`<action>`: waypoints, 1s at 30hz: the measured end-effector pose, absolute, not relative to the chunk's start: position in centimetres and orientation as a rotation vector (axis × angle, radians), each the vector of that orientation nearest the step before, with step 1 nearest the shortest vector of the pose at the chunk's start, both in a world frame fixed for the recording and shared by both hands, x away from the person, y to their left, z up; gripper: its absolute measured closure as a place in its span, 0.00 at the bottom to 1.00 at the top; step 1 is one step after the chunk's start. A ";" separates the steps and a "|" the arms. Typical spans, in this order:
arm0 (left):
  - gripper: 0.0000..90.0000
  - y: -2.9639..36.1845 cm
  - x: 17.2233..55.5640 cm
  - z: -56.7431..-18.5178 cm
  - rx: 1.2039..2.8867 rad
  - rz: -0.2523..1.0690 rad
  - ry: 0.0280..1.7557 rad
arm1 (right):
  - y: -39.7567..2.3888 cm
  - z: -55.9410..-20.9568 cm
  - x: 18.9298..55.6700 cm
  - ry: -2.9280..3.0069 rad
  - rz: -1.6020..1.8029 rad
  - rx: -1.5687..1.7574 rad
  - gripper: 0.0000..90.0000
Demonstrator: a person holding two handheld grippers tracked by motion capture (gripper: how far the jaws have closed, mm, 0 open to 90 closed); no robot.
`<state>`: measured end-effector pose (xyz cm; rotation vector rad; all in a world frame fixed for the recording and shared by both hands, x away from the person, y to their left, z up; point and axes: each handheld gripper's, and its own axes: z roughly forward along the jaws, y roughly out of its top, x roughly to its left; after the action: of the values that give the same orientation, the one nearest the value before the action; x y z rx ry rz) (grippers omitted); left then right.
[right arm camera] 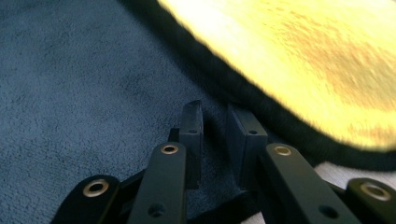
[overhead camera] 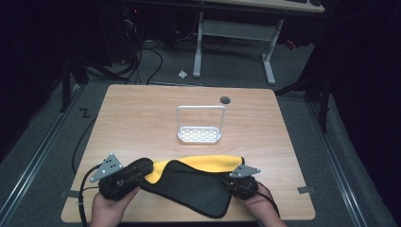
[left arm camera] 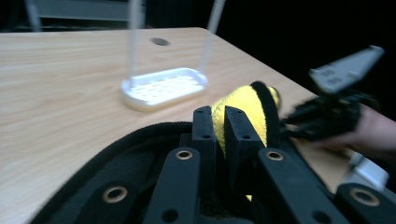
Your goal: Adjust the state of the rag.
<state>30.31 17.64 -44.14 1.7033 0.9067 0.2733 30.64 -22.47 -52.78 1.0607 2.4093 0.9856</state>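
- Cloth (overhead camera: 189,184): it lies on the near edge of the surface (overhead camera: 142,118), between my two hands, black side up over most of it, with the yellow side showing along the far edge and at the left corner.
- It looks part-folded to me: a black layer lies over the yellow one, but the edges do not match and the shape is skewed, so the fold is not finished.
- My left hand-held gripper (left arm camera: 220,128) is clenched on the left corner; a yellow pinch of cloth stands up between the jaws, and that corner is lifted off the surface.
- My right hand-held gripper (right arm camera: 219,135) is down on the right end of the cloth, jaws drawn close with dark fabric between them; I judge it is grasping the cloth there, though the pinch itself is hard to make out.
- Left to do, as I see it: carry the raised corner across, line up the edges and lay it flat.
- Rack (overhead camera: 200,125): white, standing mid-surface beyond the cloth, well apart and untouched.
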 end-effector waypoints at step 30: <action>0.86 19.1 33.3 -53.0 2.015 0.290 1.188 | -26.9 -52.7 32.1 2.301 0.913 1.181 0.86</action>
<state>33.34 19.07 -53.04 2.0150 1.1879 0.2904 32.11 -26.86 -52.68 1.1807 2.3005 0.9130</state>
